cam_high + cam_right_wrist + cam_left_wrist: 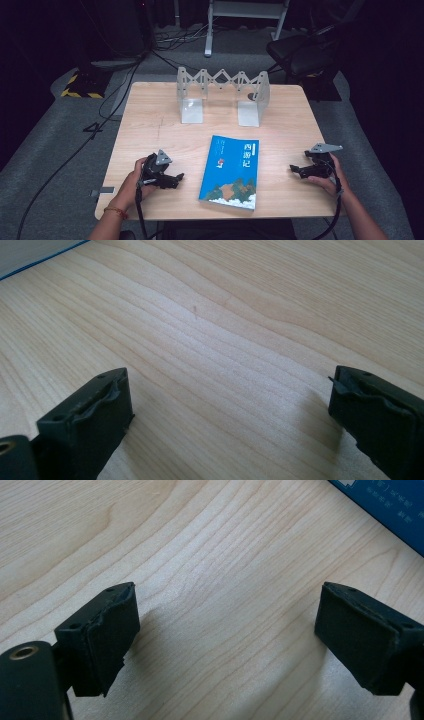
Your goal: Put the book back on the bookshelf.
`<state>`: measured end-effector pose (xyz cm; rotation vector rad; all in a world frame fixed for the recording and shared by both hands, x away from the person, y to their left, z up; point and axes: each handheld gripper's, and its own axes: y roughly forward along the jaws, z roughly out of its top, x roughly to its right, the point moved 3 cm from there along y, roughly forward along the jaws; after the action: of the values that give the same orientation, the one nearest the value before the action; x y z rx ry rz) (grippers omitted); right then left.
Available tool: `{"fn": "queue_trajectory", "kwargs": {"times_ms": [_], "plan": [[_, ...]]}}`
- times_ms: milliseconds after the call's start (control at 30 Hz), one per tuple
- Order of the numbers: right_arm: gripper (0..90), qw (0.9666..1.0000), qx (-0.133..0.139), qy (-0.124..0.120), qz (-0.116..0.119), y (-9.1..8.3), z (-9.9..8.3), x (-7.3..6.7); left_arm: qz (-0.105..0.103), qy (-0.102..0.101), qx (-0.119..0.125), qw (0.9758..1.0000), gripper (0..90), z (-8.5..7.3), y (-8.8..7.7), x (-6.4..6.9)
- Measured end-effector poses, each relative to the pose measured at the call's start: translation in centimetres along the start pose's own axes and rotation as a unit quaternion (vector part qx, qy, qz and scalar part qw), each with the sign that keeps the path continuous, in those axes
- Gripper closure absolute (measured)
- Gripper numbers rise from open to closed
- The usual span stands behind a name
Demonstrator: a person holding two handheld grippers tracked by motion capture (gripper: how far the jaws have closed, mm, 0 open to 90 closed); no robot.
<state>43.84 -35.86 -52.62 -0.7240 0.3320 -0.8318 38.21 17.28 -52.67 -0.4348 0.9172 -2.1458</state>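
Near edge of the wooden table [150,130]: two forearms come in from below, each hand holding a gripper low over the tabletop. Left gripper [176,179] sits at the near left, jaws aimed toward the book [231,172]; a red cord bracelet [116,212] circles that wrist. In the left gripper view [227,630] the two black jaws stand wide apart, bare wood grain between them, nothing held; a blue corner of the book [385,510] shows at upper right, near but apart from the jaw tips.

Right gripper [295,170] is at the near right, pointing inward at the book, well apart from it. Right gripper view [230,405]: jaws spread wide, holding nothing, only tabletop between; a pale strip with a blue edge [30,255] at upper left.

The book lies flat at centre-near, blue cover up, dark characters on a light panel at the upper right, illustrated band along the lower edge, set at a slight angle to the table edge.

Far side: a white expanding bookend rack [222,95] stands upright, accordion lattice between two end plates, empty.
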Motion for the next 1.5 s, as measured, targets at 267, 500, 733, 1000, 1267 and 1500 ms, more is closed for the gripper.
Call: {"fn": "queue_trajectory", "kwargs": {"times_ms": [267,500,733,1000,1267,1500], "plan": [[5.8,1.0000,0.001,0.000,-0.002,-0.1,-0.1,-0.1,-0.021,0.022,-0.001,0.9995,13.9,-1.0,-0.9,3.0],[16.3,0.9993,0.006,-0.037,0.001,0.0,0.7,-1.1,-0.037,0.042,0.000,0.9984,14.2,-1.6,-1.5,4.5],[19.2,0.9943,0.013,-0.101,0.032,-0.1,2.9,-3.9,-0.045,0.047,0.001,0.9979,13.8,-1.6,-1.4,5.1],[21.2,0.9866,-0.021,-0.140,0.081,1.1,4.2,-8.0,-0.083,0.085,-0.009,0.9929,6.8,-1.5,-1.1,6.8],[20.7,0.9801,-0.039,-0.162,0.109,1.6,5.1,-9.9,-0.080,0.088,-0.013,0.9929,4.0,-0.9,-0.6,7.5],[21.2,0.9747,-0.065,-0.176,0.121,2.8,5.7,-10.8,-0.090,0.099,-0.016,0.9909,3.5,-1.0,-0.6,7.6]]}}
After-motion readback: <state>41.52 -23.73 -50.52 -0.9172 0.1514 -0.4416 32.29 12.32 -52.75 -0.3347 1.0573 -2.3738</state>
